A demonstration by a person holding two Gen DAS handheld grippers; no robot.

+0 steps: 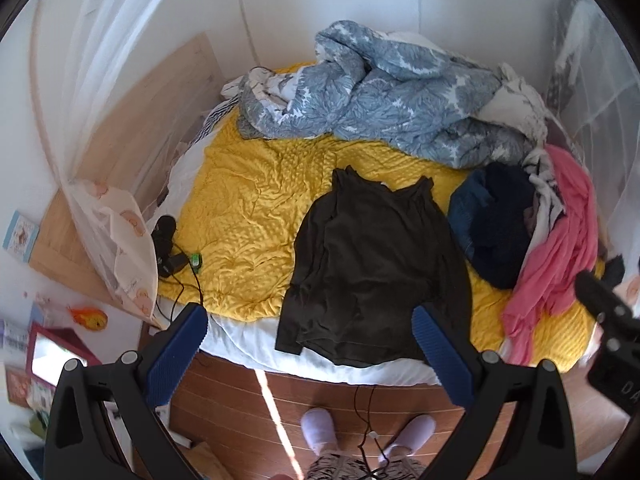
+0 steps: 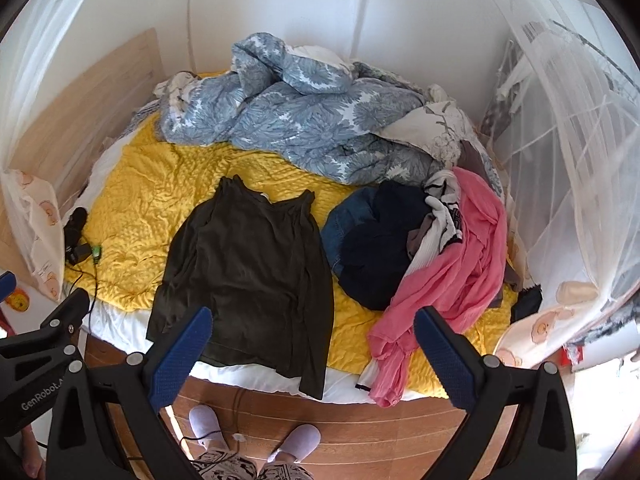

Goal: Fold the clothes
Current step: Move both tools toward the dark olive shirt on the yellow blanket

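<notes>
Nearest to us, our left gripper [image 1: 310, 328] hangs above the foot of the bed with its blue-padded fingers spread wide and nothing between them. Our right gripper [image 2: 312, 330] is beside it, fingers equally far apart and empty. Below them we see our pale slippers [image 2: 208, 420] on the wooden floor [image 2: 360, 432], with a thin black cable trailing past them.

Just beyond the fingers, the dark olive top [image 2: 248, 276] lies spread flat on the yellow bedspread [image 2: 152, 196], its hem hanging over the white sheet [image 1: 248, 340] at the bed's near edge and its neck pointing toward the wall. One sleeve appears doubled in along the body.

To the right of it, close but apart, sits the pile of unfolded clothes: a pink garment [image 2: 452, 268] draping down toward the bed's edge, a navy garment [image 2: 380, 256] bunched beside it, a strip of blue denim [image 2: 344, 216] underneath, and a black-and-white striped piece [image 2: 444, 200] on top.

At the left edge of the bed we see a small black device [image 1: 166, 236] with a green-tipped plug and cord.

Farther back, a crumpled blue floral duvet [image 2: 304, 120] fills the far side of the bed against the white wall. White netting [image 2: 568, 152] hangs at both sides, and a pale wooden headboard [image 1: 160, 120] stands at the left.
</notes>
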